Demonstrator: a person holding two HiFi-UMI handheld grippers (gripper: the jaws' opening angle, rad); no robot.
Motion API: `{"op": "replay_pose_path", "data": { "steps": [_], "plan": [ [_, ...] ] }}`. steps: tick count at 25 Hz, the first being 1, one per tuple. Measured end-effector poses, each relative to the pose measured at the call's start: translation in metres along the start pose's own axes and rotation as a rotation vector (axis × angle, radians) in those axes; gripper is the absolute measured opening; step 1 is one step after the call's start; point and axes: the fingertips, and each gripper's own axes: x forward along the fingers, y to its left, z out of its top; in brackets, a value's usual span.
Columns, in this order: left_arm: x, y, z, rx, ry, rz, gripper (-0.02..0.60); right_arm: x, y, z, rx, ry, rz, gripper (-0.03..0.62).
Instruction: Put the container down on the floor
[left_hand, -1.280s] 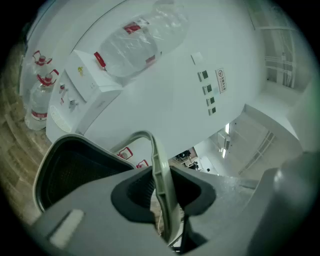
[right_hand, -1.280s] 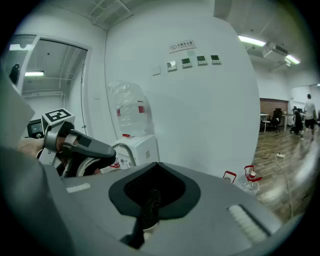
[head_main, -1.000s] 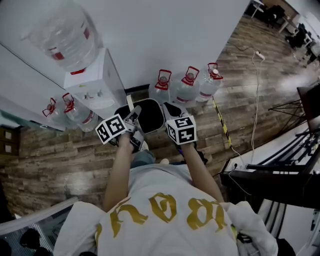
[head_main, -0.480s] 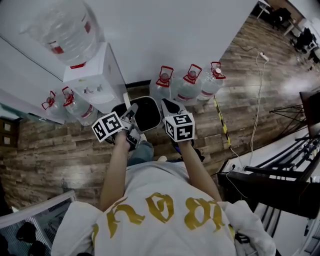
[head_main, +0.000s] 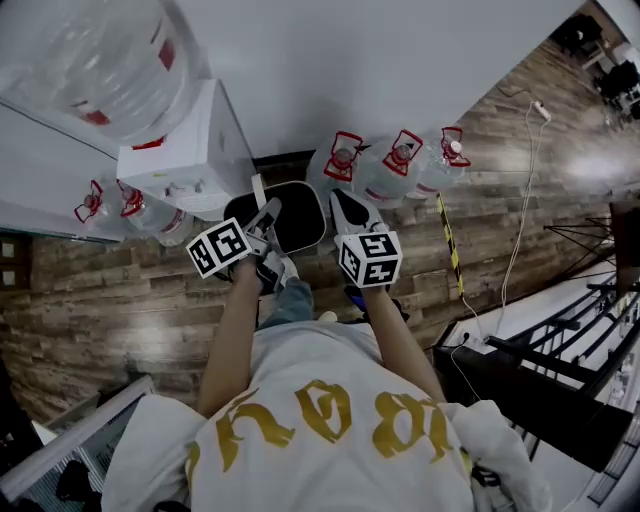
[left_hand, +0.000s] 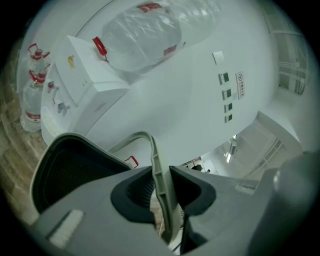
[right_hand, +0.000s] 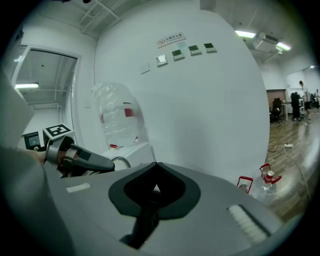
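**Bin held by its handle at the dispenser**

From above, the black bin (head_main: 285, 218) sat between the dispenser (head_main: 185, 160) and three bottles (head_main: 400, 165), over the wood floor (head_main: 130, 300). I couldn't tell whether it touched. The left gripper (head_main: 268, 222) reached its near rim, and the right gripper (head_main: 343, 207) was just beside its right edge.

In the left gripper view, the fingers (left_hand: 125, 192) clamped the bin's grey handle (left_hand: 159, 170).

In the right gripper view, the fingers (right_hand: 175, 192) were pressed together, with nothing seen between them.

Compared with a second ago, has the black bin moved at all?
Yes, slightly. The black bin, held by the left gripper, has shifted left in the head view, away from the row of water bottles and toward the dispenser.
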Motion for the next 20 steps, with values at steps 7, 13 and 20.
{"op": "replay_pose_path", "data": {
  "steps": [7, 13, 20],
  "plan": [
    [0.061, 0.026, 0.062, 0.027, 0.035, 0.008, 0.089, 0.073, -0.019, 0.002, 0.07, 0.047, -0.029, 0.029],
    [0.104, 0.041, 0.096, 0.035, 0.045, 0.002, 0.089, 0.111, -0.042, -0.004, 0.089, 0.087, -0.109, 0.029],
    [0.139, 0.052, 0.11, 0.063, 0.077, 0.027, 0.087, 0.13, -0.07, 0.011, 0.202, 0.046, -0.145, 0.029]
  ]
}}
